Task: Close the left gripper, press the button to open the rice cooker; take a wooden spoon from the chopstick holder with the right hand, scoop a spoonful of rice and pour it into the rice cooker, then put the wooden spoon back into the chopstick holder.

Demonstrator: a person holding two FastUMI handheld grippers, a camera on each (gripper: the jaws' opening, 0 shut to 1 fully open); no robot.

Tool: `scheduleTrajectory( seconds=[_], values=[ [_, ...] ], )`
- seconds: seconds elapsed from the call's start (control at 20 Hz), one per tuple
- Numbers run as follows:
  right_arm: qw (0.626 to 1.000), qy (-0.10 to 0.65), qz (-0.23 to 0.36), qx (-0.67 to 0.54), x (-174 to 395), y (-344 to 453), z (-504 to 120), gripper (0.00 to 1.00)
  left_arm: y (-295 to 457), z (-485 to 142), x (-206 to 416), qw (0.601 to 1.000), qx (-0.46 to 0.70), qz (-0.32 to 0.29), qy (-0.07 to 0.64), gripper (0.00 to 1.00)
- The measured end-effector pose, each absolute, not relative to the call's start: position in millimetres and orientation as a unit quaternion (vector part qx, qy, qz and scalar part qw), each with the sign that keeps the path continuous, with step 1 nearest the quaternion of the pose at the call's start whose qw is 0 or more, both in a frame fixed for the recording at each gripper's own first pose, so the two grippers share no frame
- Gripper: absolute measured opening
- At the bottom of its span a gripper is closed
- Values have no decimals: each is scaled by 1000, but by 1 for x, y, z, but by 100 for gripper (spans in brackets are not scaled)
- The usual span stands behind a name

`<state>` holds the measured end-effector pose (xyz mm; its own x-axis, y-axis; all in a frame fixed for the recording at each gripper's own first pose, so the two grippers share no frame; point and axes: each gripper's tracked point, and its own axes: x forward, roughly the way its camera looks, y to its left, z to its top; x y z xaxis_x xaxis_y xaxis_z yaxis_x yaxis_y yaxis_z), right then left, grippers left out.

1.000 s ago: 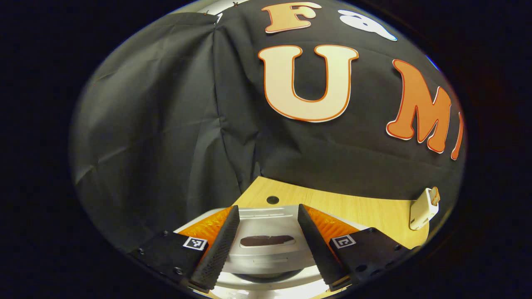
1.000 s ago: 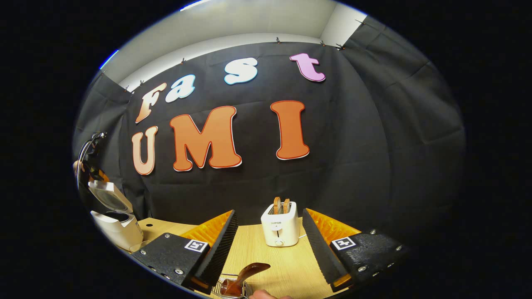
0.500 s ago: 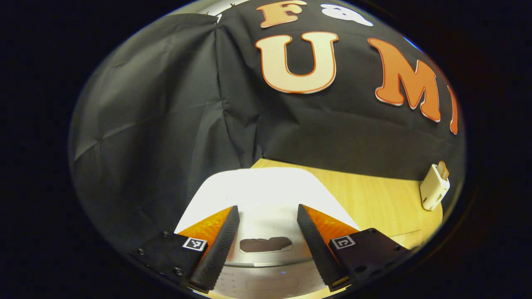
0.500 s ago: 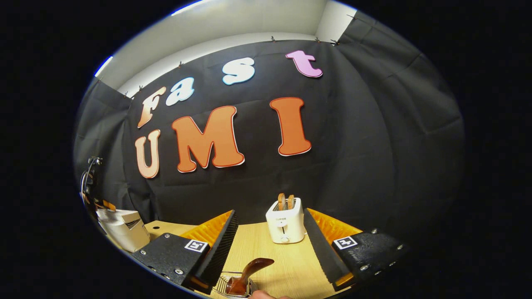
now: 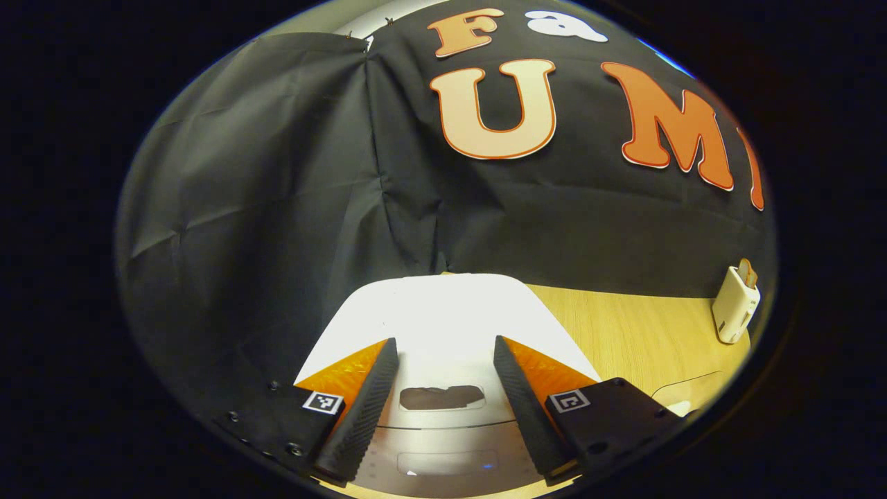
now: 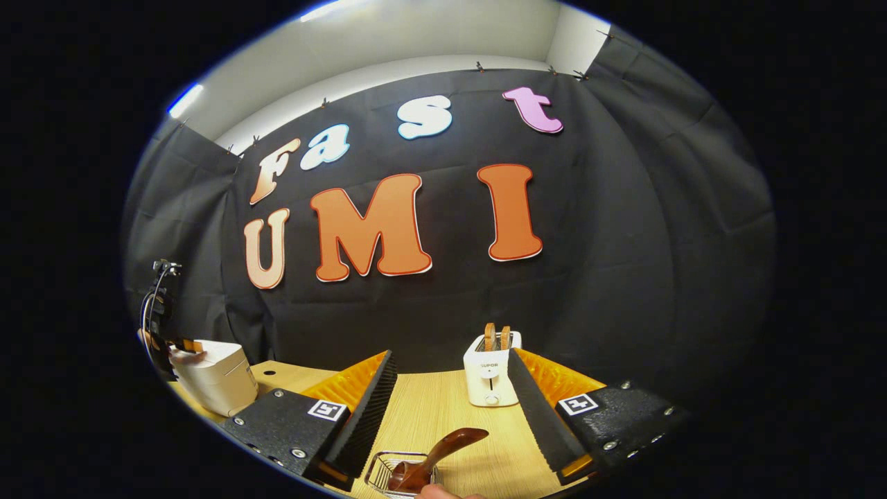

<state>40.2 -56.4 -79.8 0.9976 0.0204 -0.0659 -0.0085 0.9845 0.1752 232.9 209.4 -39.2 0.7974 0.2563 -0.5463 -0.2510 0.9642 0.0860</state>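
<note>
Light wooden table [image 6: 478, 443] against a black cloth wall [image 6: 624, 277]; white wall and ceiling strip show above the cloth. Small round hole in the tabletop near the rice cooker.

Left gripper [image 5: 438, 409]: fingers spread apart, holding nothing, poised over the white rice cooker [image 5: 436, 319], whose lid is down. A dark oval patch on the lid lies between the fingers.

Right gripper [image 6: 450, 423]: fingers wide apart, empty, above the wire chopstick holder [image 6: 388, 468]. Wooden spoon [image 6: 436, 450] stands tilted in the holder, handle leaning right.

White toaster [image 6: 490, 378] with two slices up stands farther back, near the cloth. Rice cooker [image 6: 215, 374] sits at the table's far left.
</note>
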Motion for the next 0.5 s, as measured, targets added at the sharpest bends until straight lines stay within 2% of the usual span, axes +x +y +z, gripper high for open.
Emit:
scheduleTrajectory(
  seconds=[0.25,0.5],
  values=[
    [997,19,20,69,46,-34,-74,95,192,1,215,972,16,117,203,92],
    [998,16,23,60,52,-11,-77,95,155,54,219,991,8,67,116,93]
  ],
)
